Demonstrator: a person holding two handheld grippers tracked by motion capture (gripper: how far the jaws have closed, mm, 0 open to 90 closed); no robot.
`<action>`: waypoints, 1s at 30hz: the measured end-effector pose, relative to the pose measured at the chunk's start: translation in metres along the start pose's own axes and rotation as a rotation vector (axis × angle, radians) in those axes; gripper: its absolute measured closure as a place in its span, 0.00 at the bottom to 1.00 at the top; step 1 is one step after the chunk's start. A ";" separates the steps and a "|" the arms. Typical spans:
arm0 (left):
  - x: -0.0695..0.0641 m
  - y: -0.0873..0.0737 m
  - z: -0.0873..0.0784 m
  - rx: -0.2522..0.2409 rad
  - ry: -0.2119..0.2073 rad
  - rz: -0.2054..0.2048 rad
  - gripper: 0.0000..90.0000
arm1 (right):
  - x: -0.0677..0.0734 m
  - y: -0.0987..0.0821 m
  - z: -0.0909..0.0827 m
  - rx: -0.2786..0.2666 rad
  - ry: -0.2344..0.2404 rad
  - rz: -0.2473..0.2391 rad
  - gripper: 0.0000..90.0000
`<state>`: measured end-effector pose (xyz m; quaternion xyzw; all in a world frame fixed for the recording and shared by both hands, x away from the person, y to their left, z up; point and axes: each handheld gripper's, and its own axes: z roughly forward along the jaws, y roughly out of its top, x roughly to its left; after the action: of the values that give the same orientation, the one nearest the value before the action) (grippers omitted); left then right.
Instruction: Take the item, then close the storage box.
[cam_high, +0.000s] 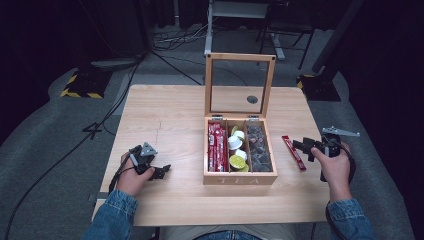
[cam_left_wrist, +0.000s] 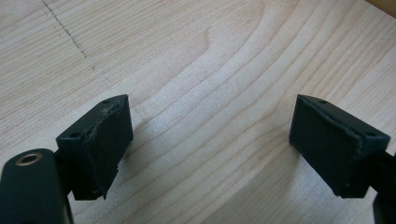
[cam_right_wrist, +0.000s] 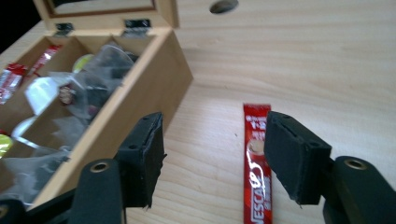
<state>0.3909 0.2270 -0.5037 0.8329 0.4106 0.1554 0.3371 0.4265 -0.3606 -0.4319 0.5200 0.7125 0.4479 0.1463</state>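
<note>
A red coffee stick (cam_right_wrist: 255, 177) lies flat on the desk (cam_right_wrist: 327, 70) just right of the open tea box (cam_high: 240, 178), apart from our right claw (cam_right_wrist: 212, 158), spread above it, which we should lift clear without nudging it, while our left claw (cam_left_wrist: 210, 154) hovers spread and empty.

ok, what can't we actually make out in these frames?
- Red sachet: right gripper view, near end cut off by the bottom edge, right side partly behind the right claw; printing only partly readable.
- Tea box right compartment: high view, dark contents too small to identify; blurred in the right gripper view.
- Left claw: its view gives bare table, edges cropped.
</note>
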 end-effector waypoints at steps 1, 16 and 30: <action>0.000 0.000 0.000 0.004 0.000 0.000 0.15 | 0.002 0.003 -0.002 -0.008 0.002 -0.012 0.40; 0.000 0.001 0.001 0.002 0.002 -0.005 0.14 | 0.034 0.061 -0.014 -0.064 0.054 -0.141 0.38; -0.001 0.000 0.000 0.003 0.013 -0.015 0.14 | 0.050 0.115 0.002 -0.085 0.062 -0.218 0.38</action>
<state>0.3900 0.2264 -0.5038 0.8292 0.4194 0.1579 0.3342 0.4776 -0.3092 -0.3292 0.4187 0.7493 0.4749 0.1941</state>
